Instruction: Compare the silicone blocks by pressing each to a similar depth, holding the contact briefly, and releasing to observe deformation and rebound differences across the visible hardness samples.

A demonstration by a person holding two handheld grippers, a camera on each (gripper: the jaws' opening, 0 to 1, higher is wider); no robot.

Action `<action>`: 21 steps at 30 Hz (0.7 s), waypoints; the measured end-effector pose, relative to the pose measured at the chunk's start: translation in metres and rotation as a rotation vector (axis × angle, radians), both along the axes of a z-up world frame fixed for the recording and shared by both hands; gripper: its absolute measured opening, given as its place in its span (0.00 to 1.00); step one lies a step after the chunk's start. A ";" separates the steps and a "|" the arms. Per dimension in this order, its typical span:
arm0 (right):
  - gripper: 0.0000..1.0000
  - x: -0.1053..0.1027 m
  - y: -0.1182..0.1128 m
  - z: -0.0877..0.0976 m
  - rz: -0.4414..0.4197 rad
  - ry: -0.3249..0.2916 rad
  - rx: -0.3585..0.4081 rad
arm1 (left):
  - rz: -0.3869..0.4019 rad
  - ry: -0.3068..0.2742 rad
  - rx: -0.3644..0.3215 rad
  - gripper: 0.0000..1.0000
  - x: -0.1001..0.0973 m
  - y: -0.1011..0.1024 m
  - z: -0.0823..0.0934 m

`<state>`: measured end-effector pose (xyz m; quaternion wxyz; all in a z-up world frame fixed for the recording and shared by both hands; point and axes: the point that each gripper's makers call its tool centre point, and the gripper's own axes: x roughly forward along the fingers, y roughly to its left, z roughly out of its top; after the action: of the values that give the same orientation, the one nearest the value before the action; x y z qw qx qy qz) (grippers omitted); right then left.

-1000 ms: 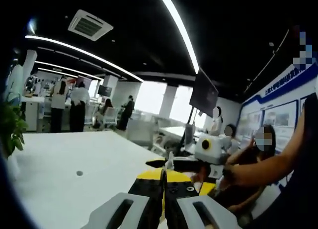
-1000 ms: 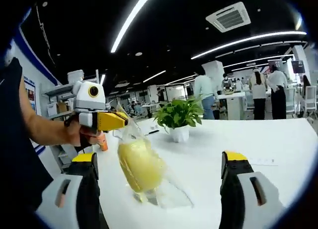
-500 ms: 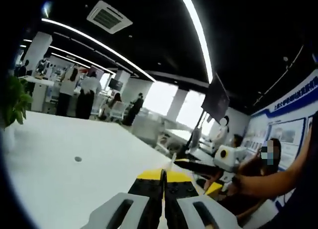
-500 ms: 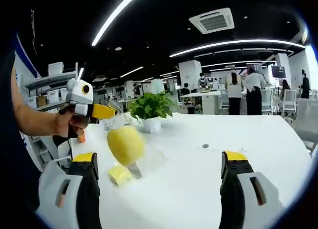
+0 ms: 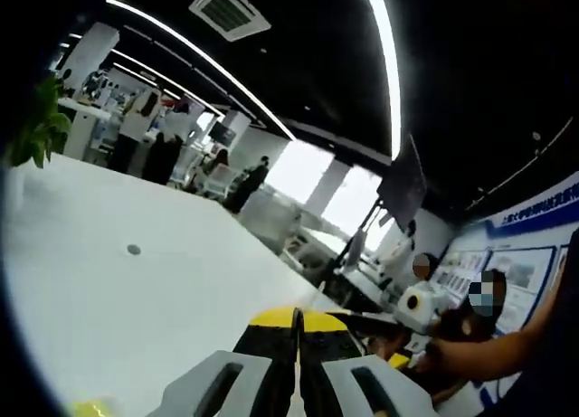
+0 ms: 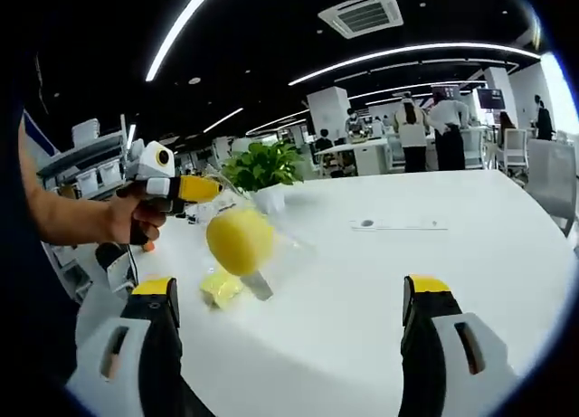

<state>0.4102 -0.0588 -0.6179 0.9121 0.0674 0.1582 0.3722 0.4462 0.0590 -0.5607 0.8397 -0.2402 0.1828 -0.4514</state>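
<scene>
My left gripper (image 6: pixel 215 189), held in a hand at the left of the right gripper view, is shut on the top of a clear plastic bag (image 6: pixel 271 245). A round yellow silicone block (image 6: pixel 240 241) hangs in the bag just above the white table (image 6: pixel 407 281). A smaller yellow block (image 6: pixel 220 286) lies on the table under it. My right gripper (image 6: pixel 289 290) stands open with nothing between its jaws, a short way back from the hanging block. In the left gripper view the left gripper (image 5: pixel 296 322) has its jaws pressed together, and the right gripper (image 5: pixel 412 307) shows at the right.
A potted plant (image 6: pixel 262 168) in a white pot stands on the table behind the bag. The table (image 5: pixel 136 290) has a small round hole (image 5: pixel 133 250). Several people stand at desks far behind. Shelves stand at the left in the right gripper view.
The bag with the yellow block has been lifted off the table and now hangs farther from my right gripper. A small yellow block now lies below it. Both views have tilted.
</scene>
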 end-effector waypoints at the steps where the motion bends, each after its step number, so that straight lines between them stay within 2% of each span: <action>1: 0.96 -0.001 -0.001 0.000 -0.003 0.003 0.002 | 0.002 0.001 0.002 0.00 0.001 0.000 -0.003; 8: 0.96 -0.005 -0.005 -0.005 -0.023 0.000 0.006 | 0.007 0.041 0.017 0.00 0.000 -0.007 -0.035; 14: 0.96 -0.010 -0.006 -0.014 -0.035 0.021 0.011 | 0.018 0.110 -0.005 0.00 0.000 -0.009 -0.056; 17: 0.96 -0.012 -0.006 -0.018 -0.035 0.036 0.010 | 0.027 0.161 -0.042 0.00 -0.002 -0.010 -0.064; 21: 0.96 -0.016 -0.003 -0.021 -0.030 0.049 0.020 | 0.051 0.202 -0.036 0.00 -0.002 -0.006 -0.081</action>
<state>0.3946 -0.0615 -0.6387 0.9127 0.0878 0.1758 0.3582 0.4444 0.0529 -0.6422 0.8237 -0.3043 0.2523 -0.4066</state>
